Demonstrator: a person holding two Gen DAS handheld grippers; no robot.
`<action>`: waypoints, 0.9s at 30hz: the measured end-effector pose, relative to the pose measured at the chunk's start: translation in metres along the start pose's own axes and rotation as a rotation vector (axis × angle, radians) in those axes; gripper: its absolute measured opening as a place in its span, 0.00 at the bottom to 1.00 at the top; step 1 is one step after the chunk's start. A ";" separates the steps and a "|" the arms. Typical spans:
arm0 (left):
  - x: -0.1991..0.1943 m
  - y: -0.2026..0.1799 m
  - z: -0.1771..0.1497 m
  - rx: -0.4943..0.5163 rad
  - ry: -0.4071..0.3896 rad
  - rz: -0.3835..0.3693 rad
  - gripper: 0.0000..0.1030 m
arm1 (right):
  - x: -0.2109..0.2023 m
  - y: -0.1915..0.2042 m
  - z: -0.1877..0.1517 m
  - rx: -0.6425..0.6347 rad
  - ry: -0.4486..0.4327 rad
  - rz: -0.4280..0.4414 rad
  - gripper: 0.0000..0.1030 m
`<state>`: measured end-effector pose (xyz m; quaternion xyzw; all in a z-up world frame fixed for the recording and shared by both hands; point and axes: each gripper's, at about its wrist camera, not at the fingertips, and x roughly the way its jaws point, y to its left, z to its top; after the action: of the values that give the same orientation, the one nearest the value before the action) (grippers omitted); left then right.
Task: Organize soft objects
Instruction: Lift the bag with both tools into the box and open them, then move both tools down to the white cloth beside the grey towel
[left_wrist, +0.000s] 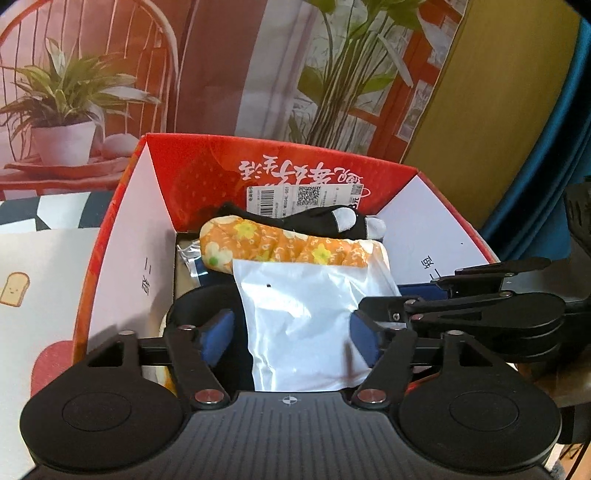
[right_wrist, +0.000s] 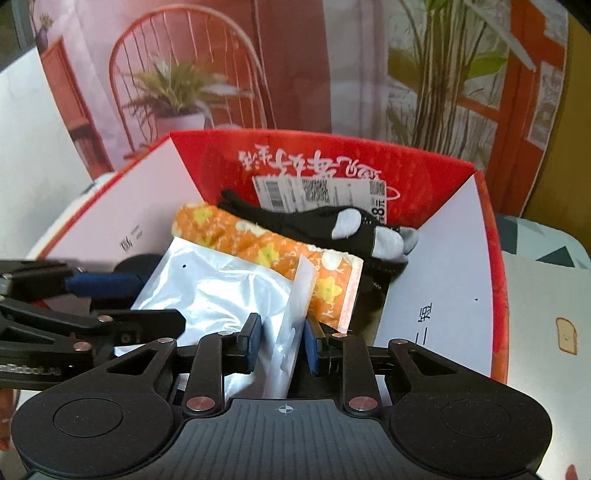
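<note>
The shiny white bag (left_wrist: 306, 325) lies in the red box (left_wrist: 280, 166), on top of an orange flowery cloth (left_wrist: 280, 243) and a black and grey sock (left_wrist: 325, 219). The left gripper (left_wrist: 291, 338) has its blue pads spread wide on both sides of the bag and does not squeeze it. The right gripper (right_wrist: 282, 343) has its pads close together, pinching the bag's thin edge.
</note>
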<state>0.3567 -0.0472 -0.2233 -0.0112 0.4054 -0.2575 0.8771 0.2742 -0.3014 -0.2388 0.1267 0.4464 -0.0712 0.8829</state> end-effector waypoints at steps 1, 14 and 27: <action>0.000 -0.001 0.000 0.004 -0.001 0.007 0.77 | 0.001 0.002 0.001 -0.009 0.013 -0.004 0.22; -0.017 -0.011 -0.001 0.044 -0.026 0.030 0.90 | -0.003 0.002 0.000 -0.011 0.008 -0.056 0.32; -0.047 -0.016 -0.007 0.047 -0.066 0.088 0.96 | -0.064 -0.010 -0.016 0.022 -0.225 -0.032 0.78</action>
<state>0.3195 -0.0380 -0.1911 0.0186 0.3701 -0.2273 0.9006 0.2212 -0.3058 -0.1980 0.1203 0.3458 -0.1041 0.9247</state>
